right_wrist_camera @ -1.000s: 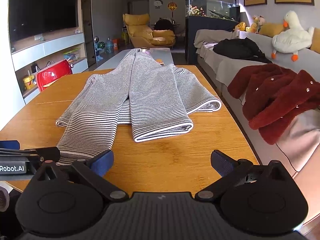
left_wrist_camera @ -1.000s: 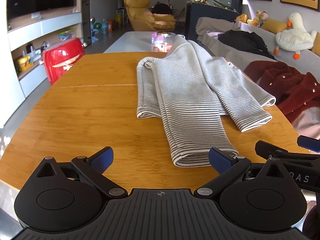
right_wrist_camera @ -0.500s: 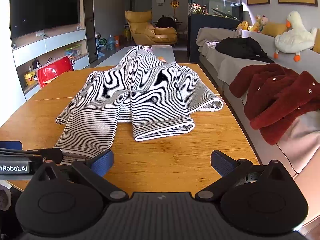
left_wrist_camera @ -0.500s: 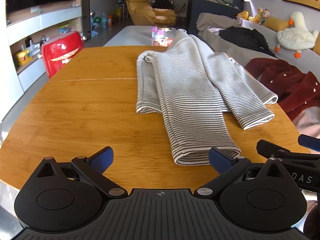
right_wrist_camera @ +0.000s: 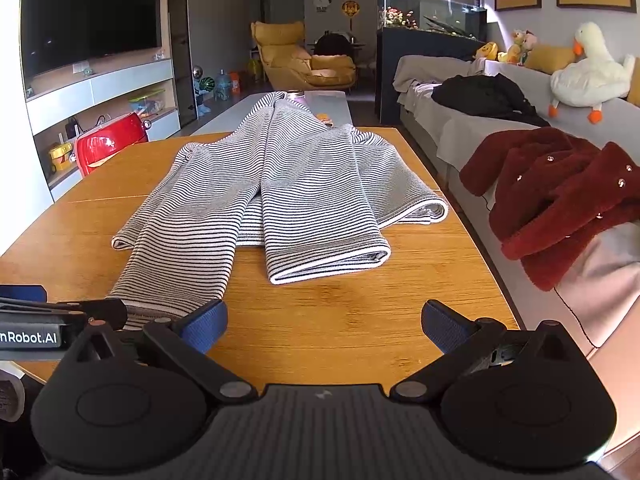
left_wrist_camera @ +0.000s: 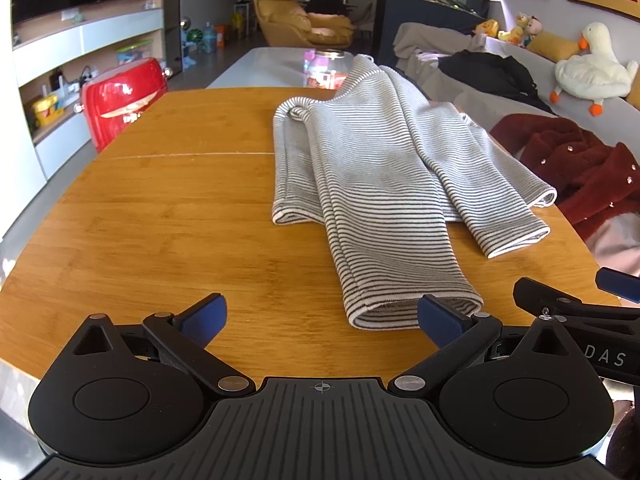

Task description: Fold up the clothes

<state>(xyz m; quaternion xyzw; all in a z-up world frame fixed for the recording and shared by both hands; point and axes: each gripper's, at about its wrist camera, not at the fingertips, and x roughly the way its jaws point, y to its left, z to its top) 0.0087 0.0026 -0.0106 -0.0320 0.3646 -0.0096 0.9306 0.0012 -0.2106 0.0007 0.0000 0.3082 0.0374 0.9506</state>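
A grey-and-white striped garment lies on the wooden table, its two sleeves or legs running toward me. It also shows in the right wrist view. My left gripper is open and empty at the table's near edge, its right fingertip just beside the nearest cuff. My right gripper is open and empty over bare wood, in front of the other cuff. Each gripper shows at the edge of the other's view.
A red toaster-like appliance stands at the table's left. A sofa on the right holds a red fuzzy coat, a black garment and a white duck toy. A jar stands beyond the table's far end.
Both grippers have moved slightly forward toward the garment and both remain open. The garment has not moved.
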